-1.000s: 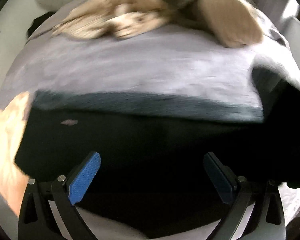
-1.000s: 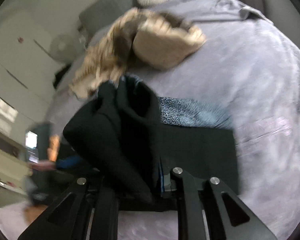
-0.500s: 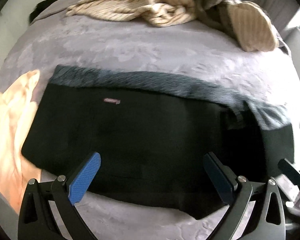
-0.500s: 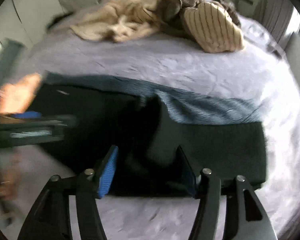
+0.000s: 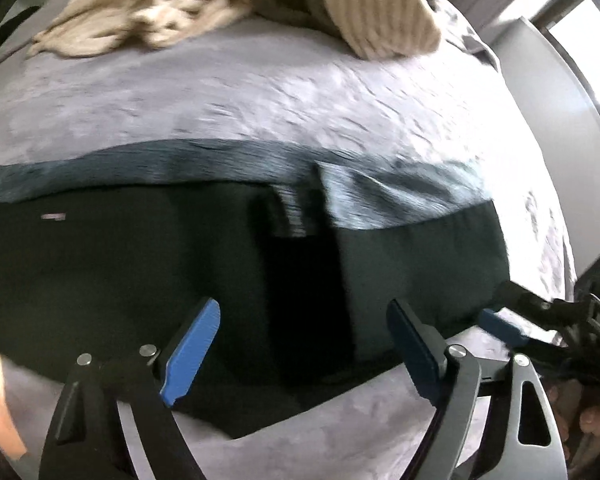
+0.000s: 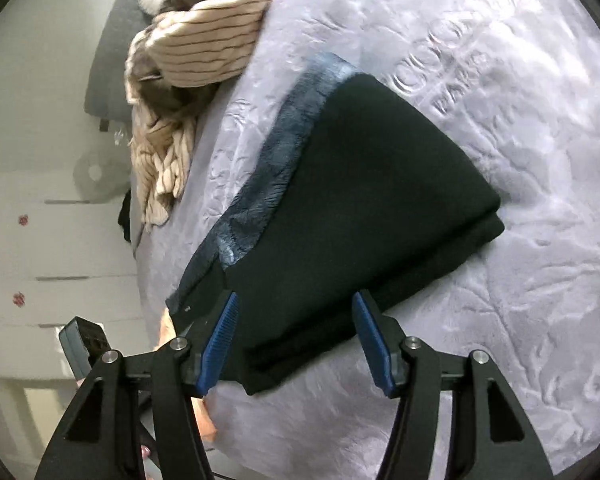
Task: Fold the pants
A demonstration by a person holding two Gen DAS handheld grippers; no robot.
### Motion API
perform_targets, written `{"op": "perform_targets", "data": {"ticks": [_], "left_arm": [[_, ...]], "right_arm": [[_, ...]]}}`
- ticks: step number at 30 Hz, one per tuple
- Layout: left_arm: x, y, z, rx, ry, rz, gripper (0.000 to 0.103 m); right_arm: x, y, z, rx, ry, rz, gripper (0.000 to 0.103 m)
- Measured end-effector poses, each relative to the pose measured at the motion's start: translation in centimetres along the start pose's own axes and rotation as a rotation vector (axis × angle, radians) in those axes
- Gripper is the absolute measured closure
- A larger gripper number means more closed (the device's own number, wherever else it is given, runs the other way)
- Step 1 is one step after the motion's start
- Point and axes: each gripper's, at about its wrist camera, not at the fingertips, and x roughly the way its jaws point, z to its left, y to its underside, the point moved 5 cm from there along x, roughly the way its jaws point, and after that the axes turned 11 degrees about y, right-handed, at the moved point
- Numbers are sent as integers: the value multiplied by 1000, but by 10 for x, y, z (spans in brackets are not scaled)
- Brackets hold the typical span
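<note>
Two grippers over bed (image 6: 540, 160) | left gripper (image 5: 304, 350): jaws closing, pads clear of cloth | right gripper (image 6: 296, 340): released, empty | pants (image 6: 360, 200): folded, flat just ahead of both | containers: none seen

- Left gripper (image 5: 300, 354): black triangulated finger arms, blue ribbed pads, silver pivot screws beside each pad.
- Right gripper (image 6: 294, 342): identical black frame, blue pads, silver screws beside each pad.
</note>
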Motion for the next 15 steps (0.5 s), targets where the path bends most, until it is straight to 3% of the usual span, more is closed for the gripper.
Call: {"op": "perform_targets", "data": {"ticks": [2,4,6,7,8,9,11,15], "left_arm": [[16,1,-10,-1,28,37,31],[33,3,-14,-16,49,85,34],[49,5,-14,-31,17,113,38],[54,4,-13,-35,1,112,38],[54,3,-14,-42,-1,103,44],[52,2,-14,-47,-8,94,47],[42,1,-16,-45,-19,77,54],[15,8,-15,-1,-80,30,54]], "right_arm": [[10,0,-5,37,-22,21,42],[14,-2,-13,62,-42,31,44],[19,-5,-18,88,-47,34,50],[19,-6,-19,97,-47,32,63],[22,-8,-21,112,-39,35,90],[25,-11,-23,124,-19,43,98],[26,-14,-25,149,-11,50,98],[7,-6,2,76,-48,37,98]]}}
